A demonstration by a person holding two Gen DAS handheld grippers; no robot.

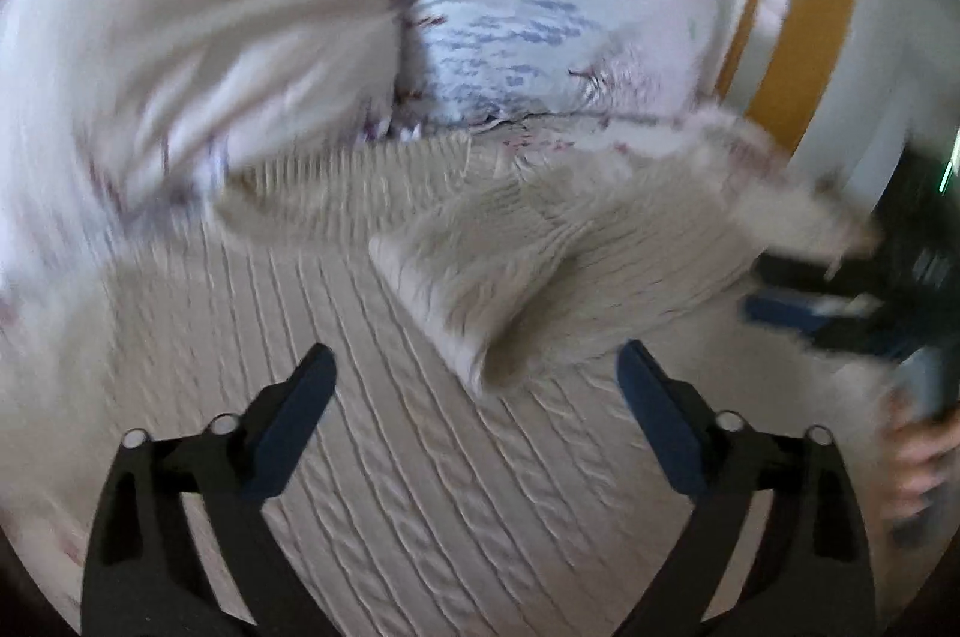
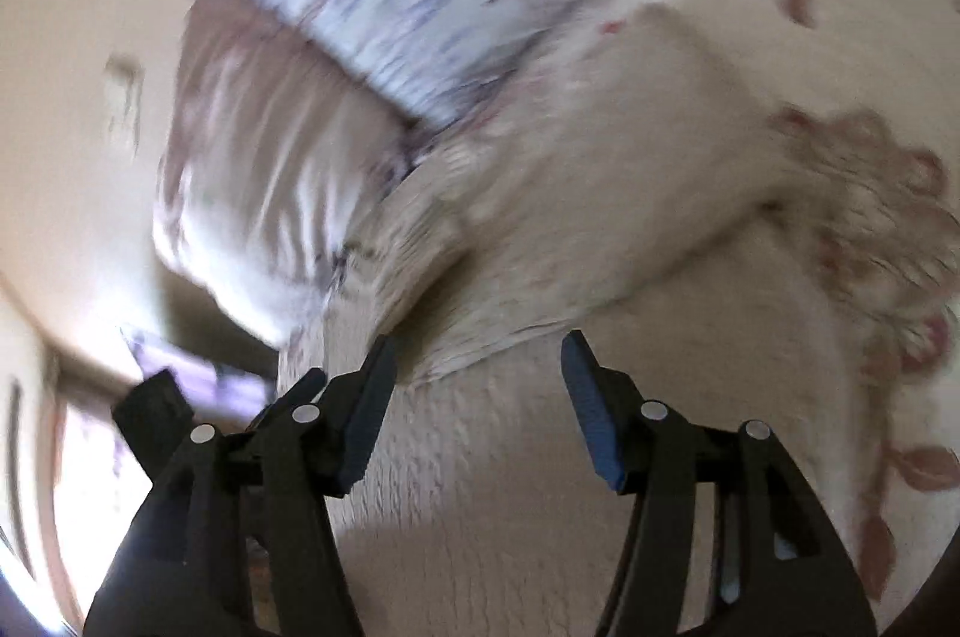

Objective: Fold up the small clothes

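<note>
One hand [image 1: 918, 457] beside the sweater [image 1: 420, 457], left view only.

Floral bedding [image 1: 180, 36], white-and-yellow furniture [image 1: 816, 6]

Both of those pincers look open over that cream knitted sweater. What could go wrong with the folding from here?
Two things, possibly. The left gripper and right gripper both stand open with nothing pinched, so the sleeve lying loose across the cable-knit sweater could slide or unroll. The sweater also rests on rumpled floral bedding, a soft surface, so a careless pinch might catch the bedding too. Both views are blurred, so this is a guess.
</note>
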